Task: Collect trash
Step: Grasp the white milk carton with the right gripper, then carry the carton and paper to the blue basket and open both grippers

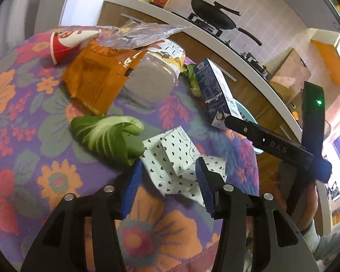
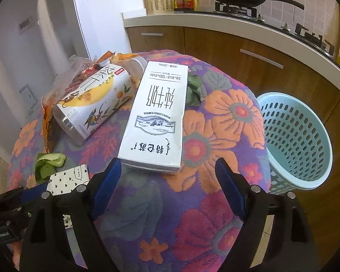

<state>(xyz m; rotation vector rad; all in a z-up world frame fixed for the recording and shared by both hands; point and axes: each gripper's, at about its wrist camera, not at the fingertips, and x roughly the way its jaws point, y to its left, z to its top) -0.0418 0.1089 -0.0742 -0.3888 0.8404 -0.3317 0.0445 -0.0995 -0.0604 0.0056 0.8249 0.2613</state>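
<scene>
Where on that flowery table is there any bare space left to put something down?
Bare cloth lies right of the milk carton, toward the blue basket, and near the front edge. The far left is crowded: bottle, orange wrapper, red cup, greens, patterned napkin.

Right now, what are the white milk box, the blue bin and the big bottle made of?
The milk box looks like coated cardboard: flat printed faces, sharp folded edges, a slight sheen. The blue bin seems to be moulded plastic: smooth, evenly coloured, with regular rows of holes. The bottle is probably clear plastic under a glossy printed wrap: its base is see-through, though glass cannot be ruled out.
</scene>
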